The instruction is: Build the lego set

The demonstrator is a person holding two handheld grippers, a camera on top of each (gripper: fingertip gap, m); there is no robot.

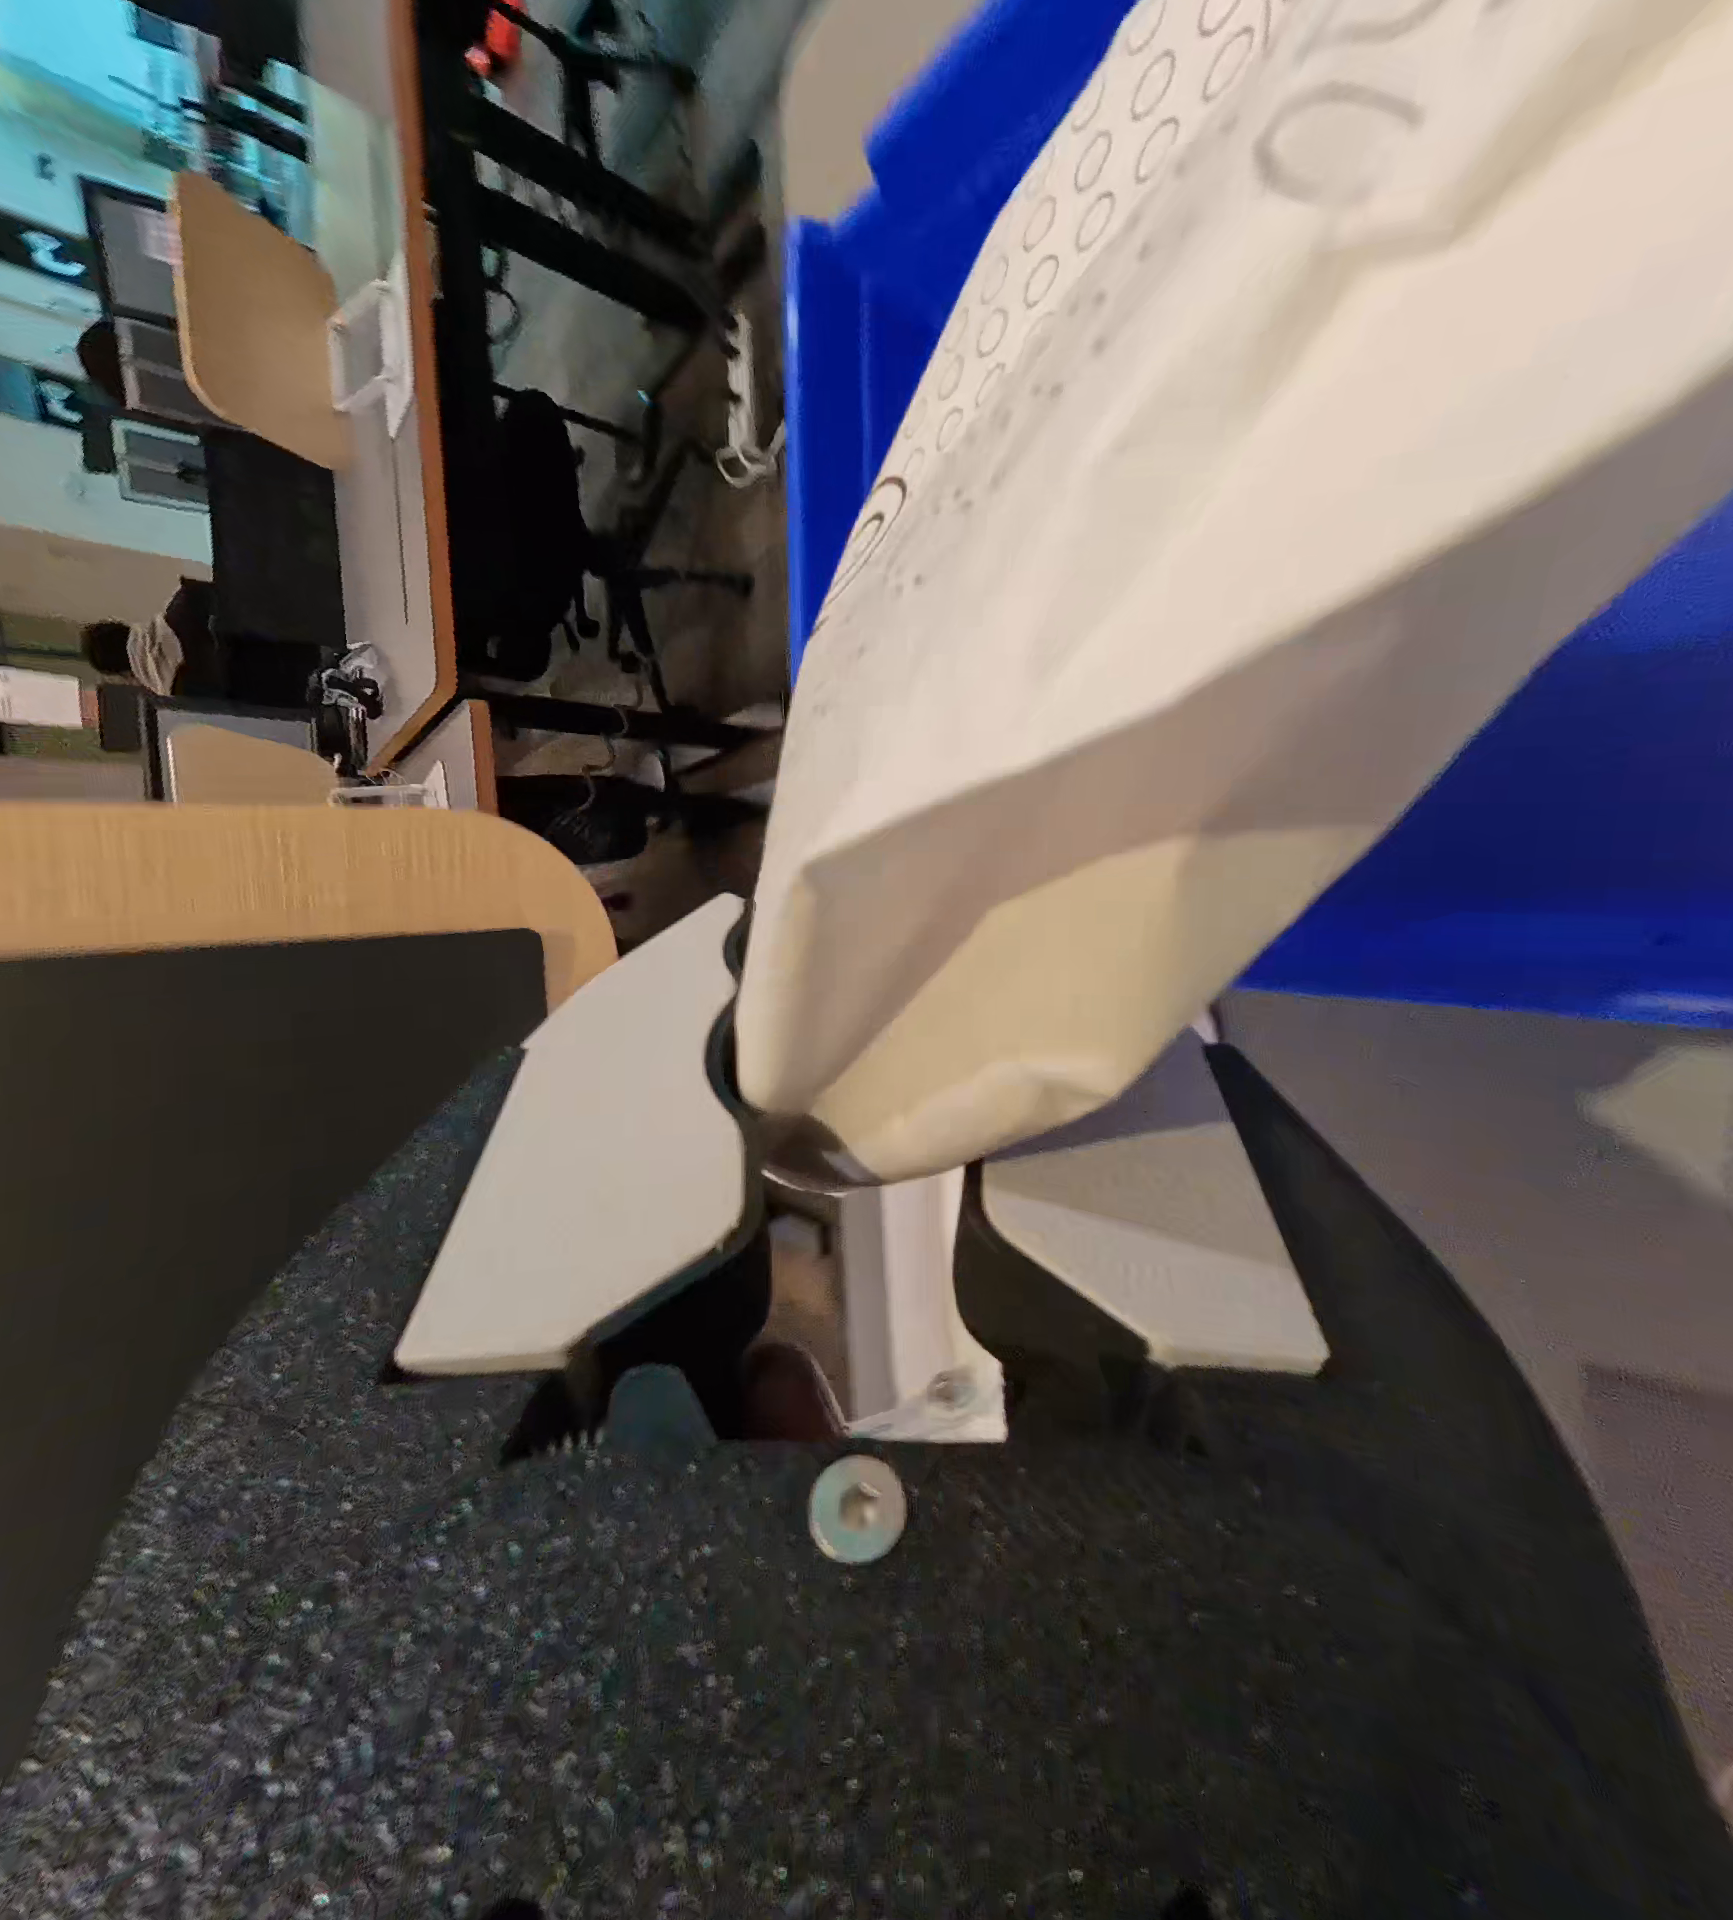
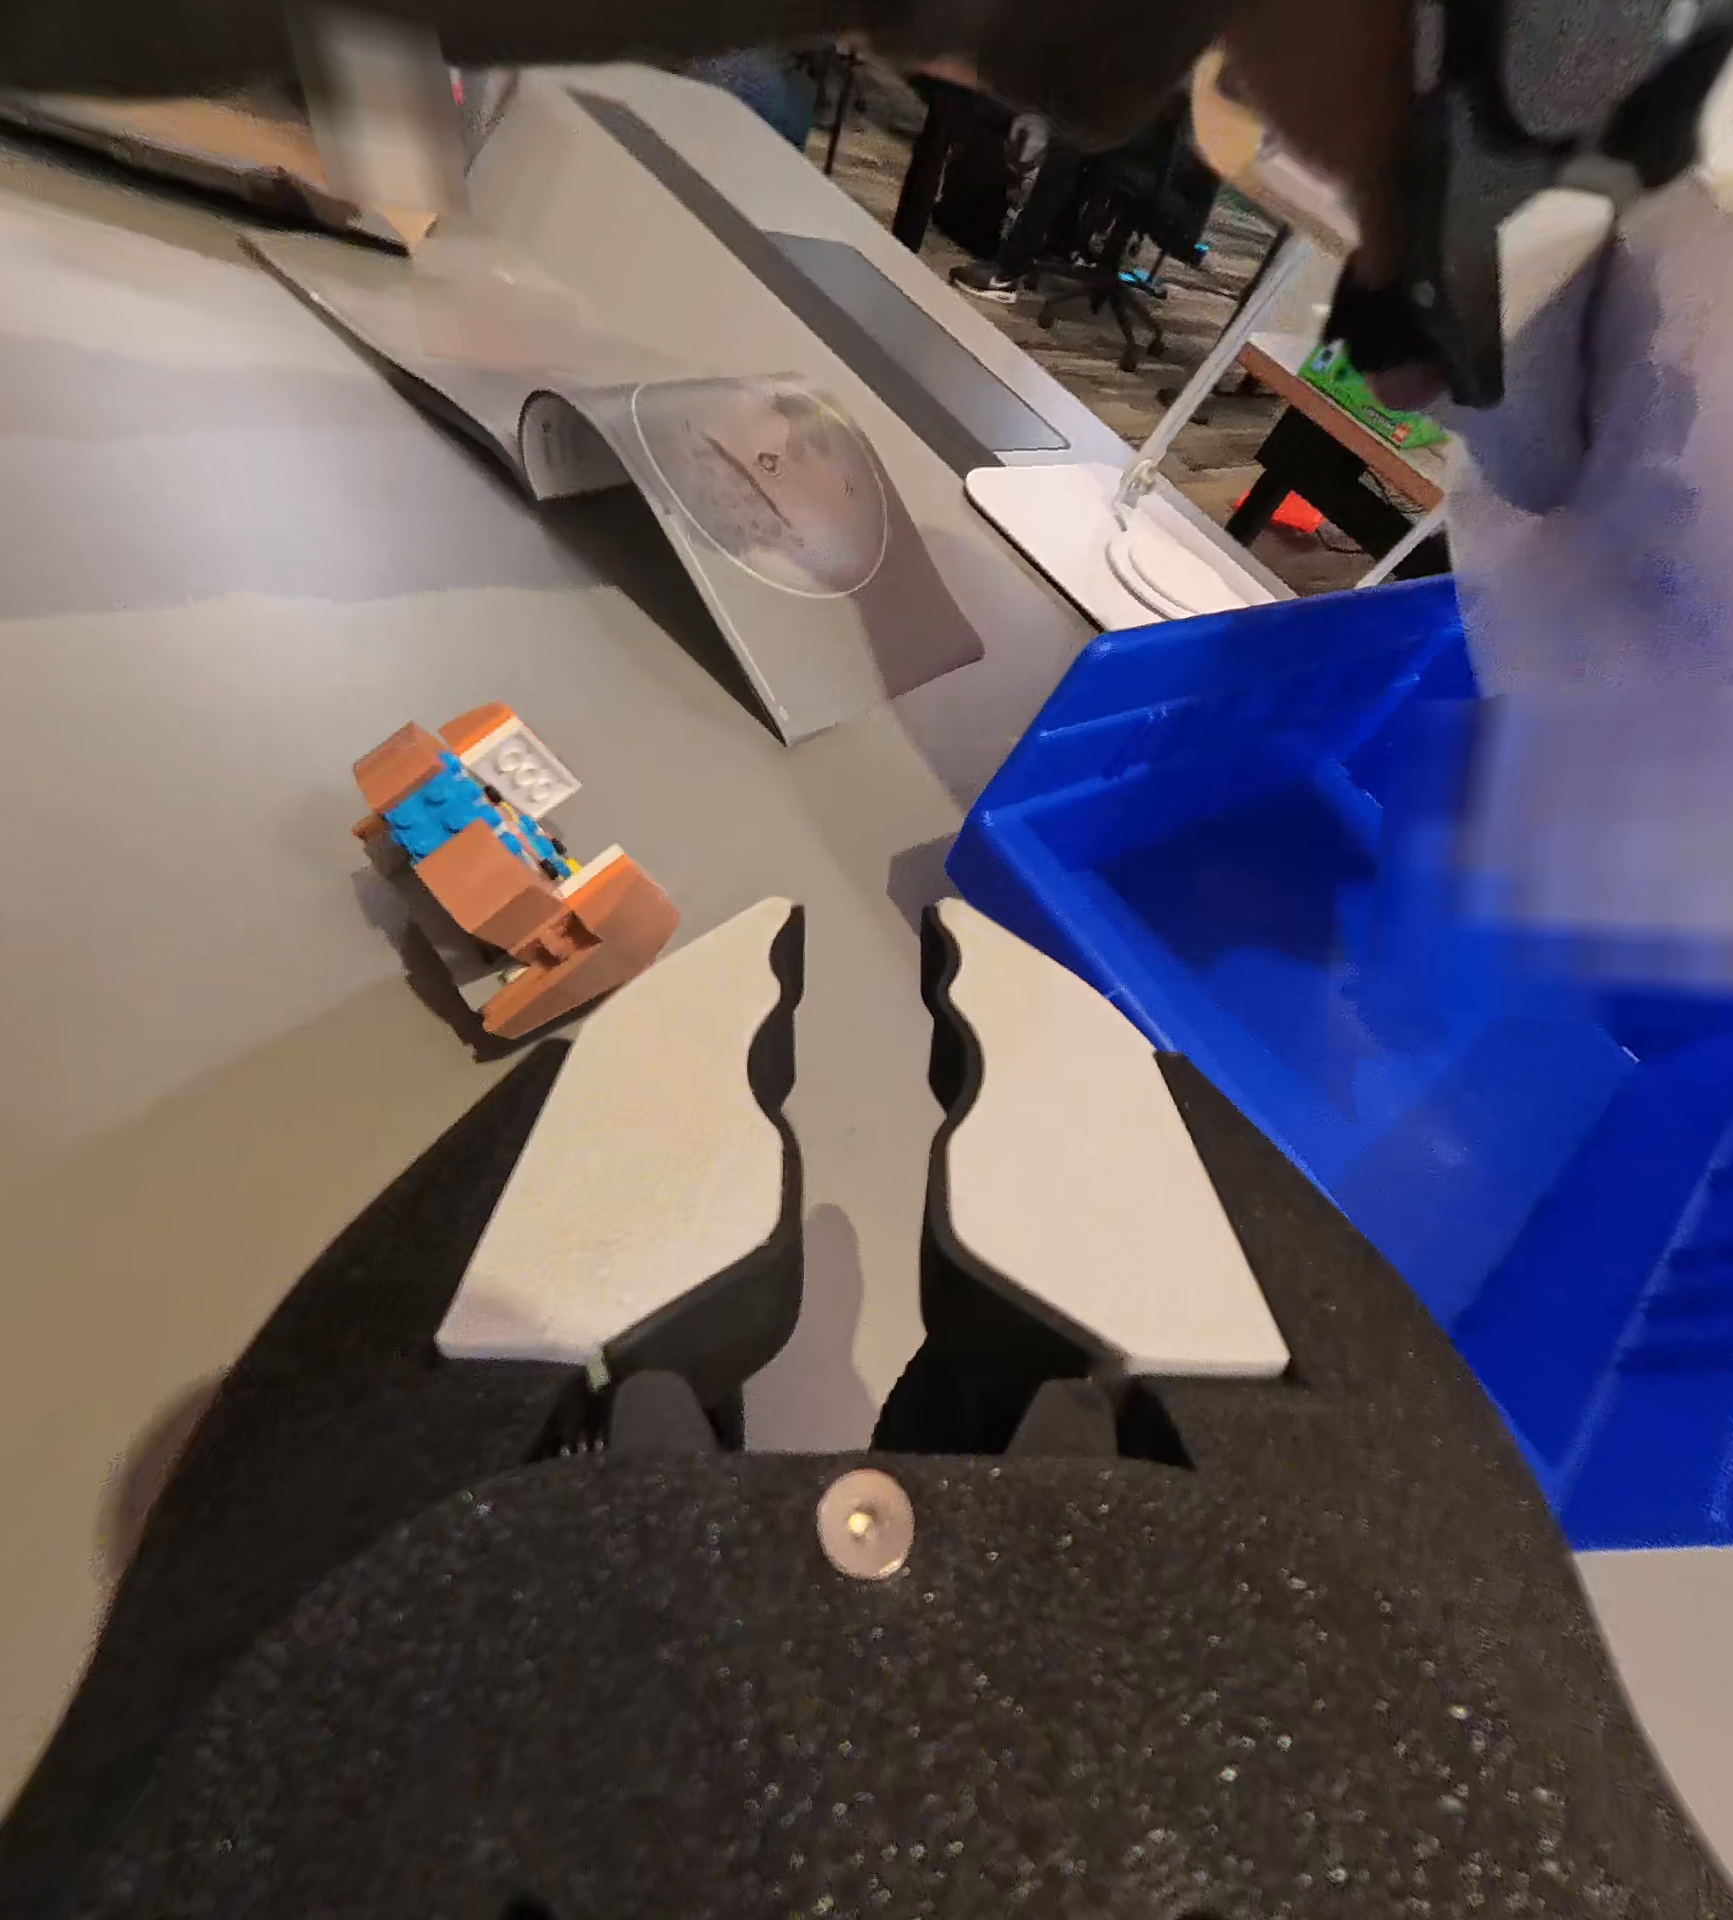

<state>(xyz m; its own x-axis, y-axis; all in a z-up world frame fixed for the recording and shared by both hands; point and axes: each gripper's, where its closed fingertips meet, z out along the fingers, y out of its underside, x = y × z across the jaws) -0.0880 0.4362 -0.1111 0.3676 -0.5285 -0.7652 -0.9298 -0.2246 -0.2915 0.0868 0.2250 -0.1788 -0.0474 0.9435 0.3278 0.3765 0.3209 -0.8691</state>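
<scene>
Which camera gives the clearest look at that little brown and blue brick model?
The right wrist view. The brick model lies in the open on the grey table, just left of the open right tool. The left wrist view misses it entirely; a white bag fills that picture.

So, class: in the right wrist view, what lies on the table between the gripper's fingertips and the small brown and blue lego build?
Nothing: between the right gripper and the lego build only bare grey table shows.

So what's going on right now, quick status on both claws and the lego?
Left gripper shut on white paper bag over blue bin. Right gripper open, empty. Lego model on table, path clear.
</scene>
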